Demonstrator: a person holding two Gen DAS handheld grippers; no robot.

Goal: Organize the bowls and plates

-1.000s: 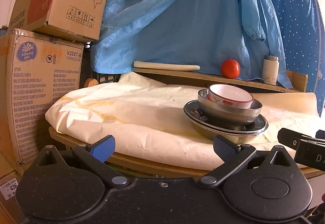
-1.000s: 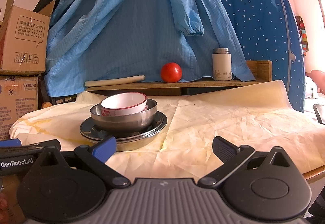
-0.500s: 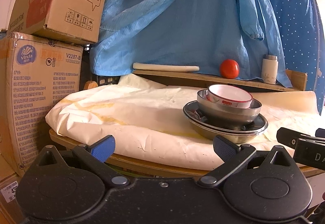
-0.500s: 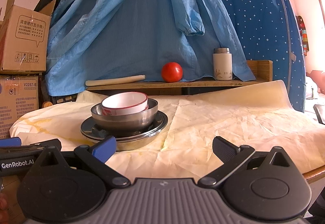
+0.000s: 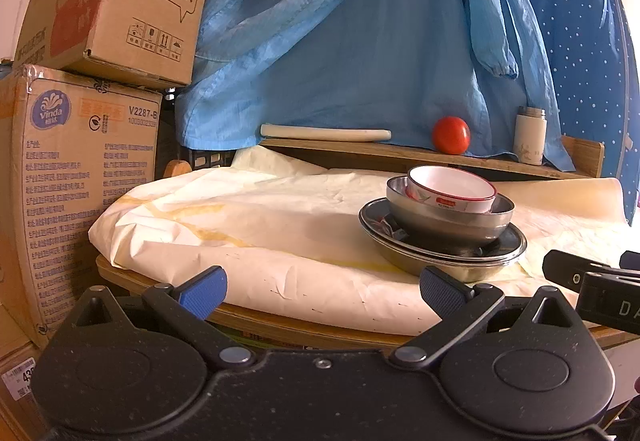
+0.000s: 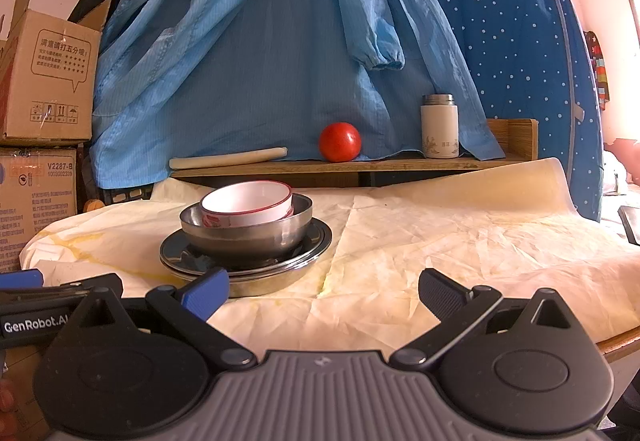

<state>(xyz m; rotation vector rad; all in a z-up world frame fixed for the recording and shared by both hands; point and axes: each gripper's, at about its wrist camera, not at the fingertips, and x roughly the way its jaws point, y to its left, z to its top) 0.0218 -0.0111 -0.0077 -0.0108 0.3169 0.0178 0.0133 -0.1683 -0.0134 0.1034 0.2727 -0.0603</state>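
Showing tissue carton point(image 5: 84, 177) fully, left view only

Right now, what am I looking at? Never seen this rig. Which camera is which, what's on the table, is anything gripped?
No robot arm: a person holds two handheld grippers, each with a fisheye camera looking along its fingers. One picture is from the left gripper, one from the right gripper. Both are open and hold nothing.

On the paper-covered table is one stack: a white bowl with a red rim inside a steel bowl, on steel plates. The shelf behind holds a tomato, a flask and a rolling pin. Cardboard boxes stand left.
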